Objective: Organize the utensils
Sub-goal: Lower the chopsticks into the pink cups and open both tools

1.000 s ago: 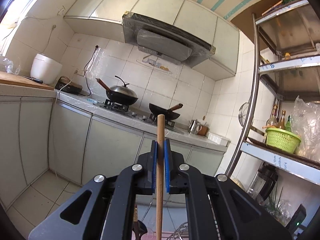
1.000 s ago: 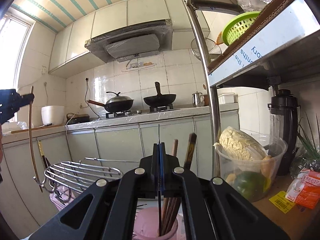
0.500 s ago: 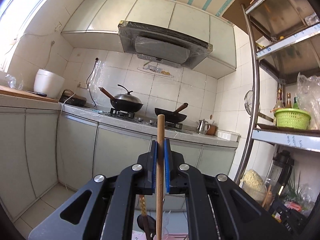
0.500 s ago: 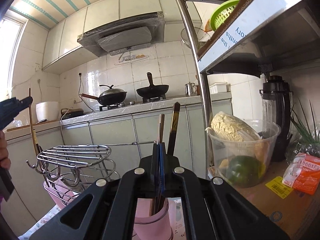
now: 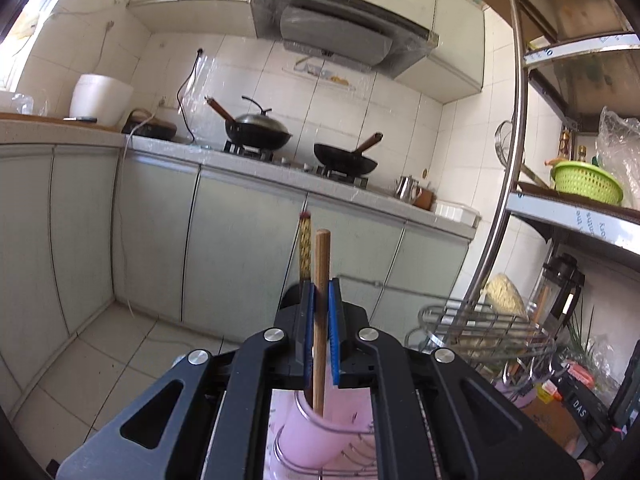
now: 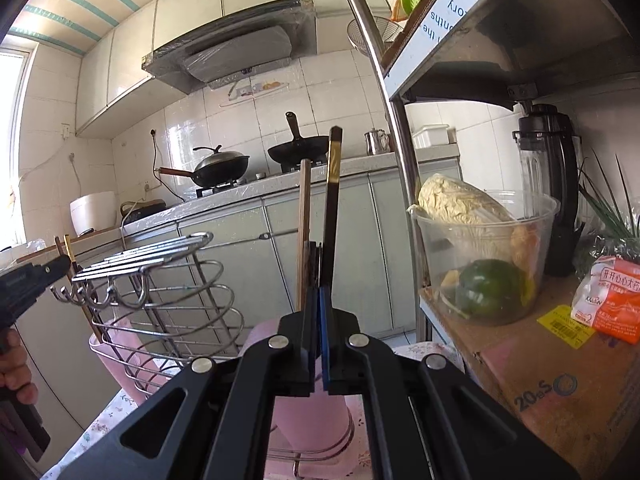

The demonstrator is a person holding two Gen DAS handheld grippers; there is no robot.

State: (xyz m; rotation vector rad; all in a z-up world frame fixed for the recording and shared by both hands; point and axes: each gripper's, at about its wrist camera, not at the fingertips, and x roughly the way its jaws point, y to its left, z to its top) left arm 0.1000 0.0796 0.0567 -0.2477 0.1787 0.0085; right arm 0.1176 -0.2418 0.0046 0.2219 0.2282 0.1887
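Over the pink cup [image 5: 316, 432] at the left end of the wire rack [image 5: 480, 328]: left gripper [image 5: 320, 332] is clamped on a wooden stick handle [image 5: 321, 280], probably a chopstick or spoon handle. Long axis is upright, nearly plumb, and the lower end is already past the cup's rim, inside it. A second, patterned handle [image 5: 305, 248] stands just beside it, touching or nearly so; can't tell if it's in the same grip or just sitting in the cup.

Right gripper [image 6: 319, 320] has its fingers together, pinching something thin; what exactly is between the pads isn't clear. Right above it stand a dark handle [image 6: 333, 200] and a thin wooden one [image 6: 304, 216], both upright, rising from the second pink cup [image 6: 308, 408] directly below the fingers.

Key relation, my read: each stick is vertical and lined up with its own cup mouth straight below, left hand on the left cup, right hand on the right one. Next move looks like straight down, then let go. The left stick sits near the rim's near side, so a tilt could catch the rack wire.
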